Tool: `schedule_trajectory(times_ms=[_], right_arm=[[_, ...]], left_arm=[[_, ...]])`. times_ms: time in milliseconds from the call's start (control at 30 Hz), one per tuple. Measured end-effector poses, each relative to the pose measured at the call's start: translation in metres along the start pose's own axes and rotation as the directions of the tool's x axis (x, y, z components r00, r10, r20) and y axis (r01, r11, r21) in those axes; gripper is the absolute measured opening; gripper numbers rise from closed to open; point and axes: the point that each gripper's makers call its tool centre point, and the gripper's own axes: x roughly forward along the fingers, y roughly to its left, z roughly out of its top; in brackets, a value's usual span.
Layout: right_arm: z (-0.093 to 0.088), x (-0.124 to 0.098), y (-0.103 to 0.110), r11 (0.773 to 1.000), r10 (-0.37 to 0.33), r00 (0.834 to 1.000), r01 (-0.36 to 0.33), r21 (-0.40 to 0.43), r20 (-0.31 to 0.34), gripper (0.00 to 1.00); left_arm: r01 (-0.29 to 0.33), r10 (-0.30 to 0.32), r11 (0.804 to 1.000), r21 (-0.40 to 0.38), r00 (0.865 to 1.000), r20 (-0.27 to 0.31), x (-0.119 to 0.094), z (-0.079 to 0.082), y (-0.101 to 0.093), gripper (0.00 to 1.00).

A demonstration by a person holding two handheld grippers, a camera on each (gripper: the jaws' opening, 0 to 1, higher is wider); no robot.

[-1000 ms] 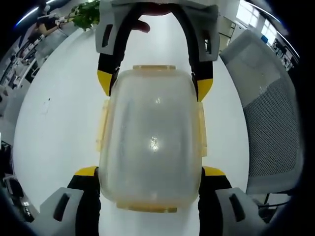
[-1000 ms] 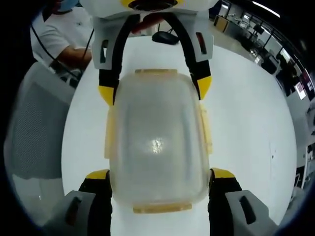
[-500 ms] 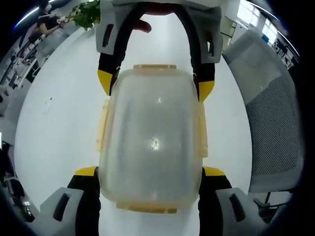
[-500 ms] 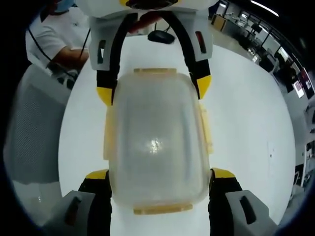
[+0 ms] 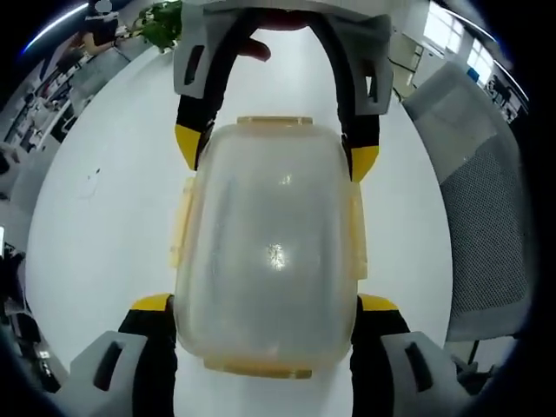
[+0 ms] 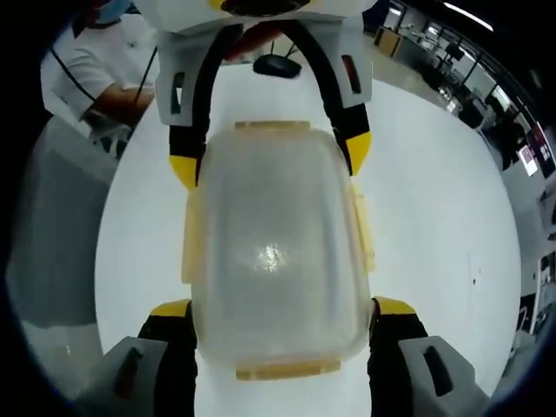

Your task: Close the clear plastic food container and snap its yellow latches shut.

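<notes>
A clear plastic food container [image 5: 269,252] with its lid on and yellow latches [image 5: 181,221] along its edges lies lengthwise between both grippers over the white table [image 5: 104,217]. My left gripper [image 5: 265,302] has its yellow-tipped jaws pressed against the container's near end, one on each side. My right gripper [image 5: 275,152] clamps the far end the same way. In the right gripper view the same container [image 6: 274,252] sits between the right gripper [image 6: 282,307] below and the left gripper [image 6: 270,155] above. The side latches [image 6: 365,230] stick out slightly from the walls.
A grey mesh chair [image 5: 486,217] stands beside the table, also seen as a chair [image 6: 52,234] in the right gripper view. A green plant [image 5: 161,22] is at the far edge. A person in a white shirt [image 6: 95,69] sits beyond the table, near a black mouse [image 6: 278,65].
Both views have drifted slightly against the background. The container and both grips on it look the same.
</notes>
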Motion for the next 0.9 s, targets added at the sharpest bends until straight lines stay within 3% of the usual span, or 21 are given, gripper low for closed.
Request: schedule_trajectory(times_ms=[900], right_arm=[[-0.001, 0.002, -0.031, 1.000, -0.004, 1.000, 0.004, 0.008, -0.002, 0.83]], left_arm=[[-0.003, 0.003, 1.000, -0.003, 1.000, 0.011, 0.003, 0.003, 0.030, 0.83]])
